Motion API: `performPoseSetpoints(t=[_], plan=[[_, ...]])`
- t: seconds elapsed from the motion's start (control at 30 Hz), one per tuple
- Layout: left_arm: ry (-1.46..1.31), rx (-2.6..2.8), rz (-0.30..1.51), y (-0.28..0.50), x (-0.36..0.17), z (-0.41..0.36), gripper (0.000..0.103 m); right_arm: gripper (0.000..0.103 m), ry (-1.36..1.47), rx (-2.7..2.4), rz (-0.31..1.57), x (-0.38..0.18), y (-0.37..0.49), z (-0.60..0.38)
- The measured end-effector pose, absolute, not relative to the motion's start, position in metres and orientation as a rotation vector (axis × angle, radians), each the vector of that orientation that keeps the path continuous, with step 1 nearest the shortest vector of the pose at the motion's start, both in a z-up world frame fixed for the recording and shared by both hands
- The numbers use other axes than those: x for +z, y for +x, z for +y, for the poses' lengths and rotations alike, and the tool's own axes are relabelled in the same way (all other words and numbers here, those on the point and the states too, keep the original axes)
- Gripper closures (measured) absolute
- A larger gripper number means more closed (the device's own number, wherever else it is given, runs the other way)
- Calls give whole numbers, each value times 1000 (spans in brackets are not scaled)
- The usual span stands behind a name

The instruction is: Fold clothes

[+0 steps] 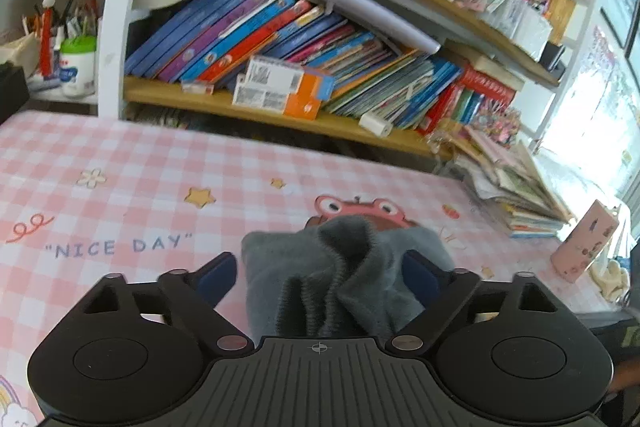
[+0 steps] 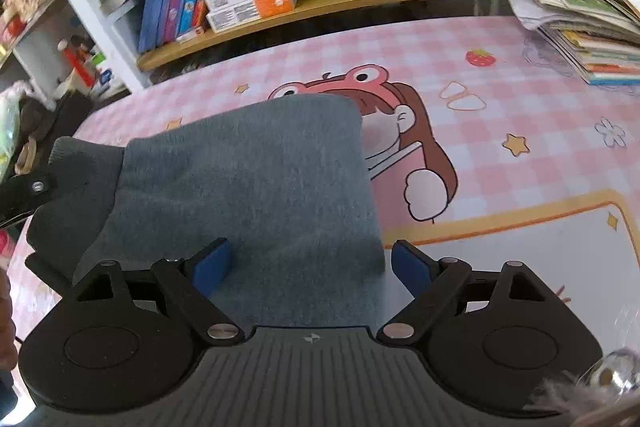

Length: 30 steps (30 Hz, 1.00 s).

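Pink checked tablecloth (image 2: 500, 39) under grey garment (image 2: 256, 187), bunched darker cuff

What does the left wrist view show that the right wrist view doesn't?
Left wrist only: the grey garment's bunched, ribbed end rising between the open left gripper, and the "NICE DAY" print.

Right wrist only: the garment lying flat with a straight far edge, the open right gripper over its near corner.

Both: pink checked tablecloth, bookshelf.
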State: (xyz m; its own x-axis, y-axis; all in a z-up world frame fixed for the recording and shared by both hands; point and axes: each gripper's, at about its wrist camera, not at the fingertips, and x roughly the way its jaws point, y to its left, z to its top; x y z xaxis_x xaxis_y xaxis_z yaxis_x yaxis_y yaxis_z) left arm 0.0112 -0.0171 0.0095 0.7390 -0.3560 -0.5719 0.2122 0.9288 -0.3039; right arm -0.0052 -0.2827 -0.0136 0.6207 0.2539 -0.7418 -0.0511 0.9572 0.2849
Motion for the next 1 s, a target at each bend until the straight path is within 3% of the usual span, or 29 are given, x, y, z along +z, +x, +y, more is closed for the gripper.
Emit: performPoseSetpoints(t=[0.03,0.13,0.2,0.23,0.37,0.47,0.57,0.63,0.67,1.0], plan=[[-231,-304,693,13,6,-15,48,16,241,180,884,-13,-4,-282],[-301,-294,754,17,-2,-6,80,16,234,198,888,-16,-2,-279],[-327,-321,728,14,4,-4,92,16,228,207,891,-15,-1,-277],[-356,-351,689,9,10,-2,92,16,226,208,890,-15,0,-276],[-540,-473,541,-6,26,13,92,15,261,230,855,-10,0,-280],[-596,-335,666,4,0,22,91,15,258,236,848,-9,1,-280],[-620,-195,843,12,-37,32,71,15,246,224,890,-15,6,-278],[-630,-178,834,9,-36,34,48,15,245,233,897,-17,6,-277],[-635,-170,830,7,-35,35,45,15,238,231,897,-17,7,-276],[-661,-196,761,1,-21,36,39,15,245,238,905,-21,10,-275]])
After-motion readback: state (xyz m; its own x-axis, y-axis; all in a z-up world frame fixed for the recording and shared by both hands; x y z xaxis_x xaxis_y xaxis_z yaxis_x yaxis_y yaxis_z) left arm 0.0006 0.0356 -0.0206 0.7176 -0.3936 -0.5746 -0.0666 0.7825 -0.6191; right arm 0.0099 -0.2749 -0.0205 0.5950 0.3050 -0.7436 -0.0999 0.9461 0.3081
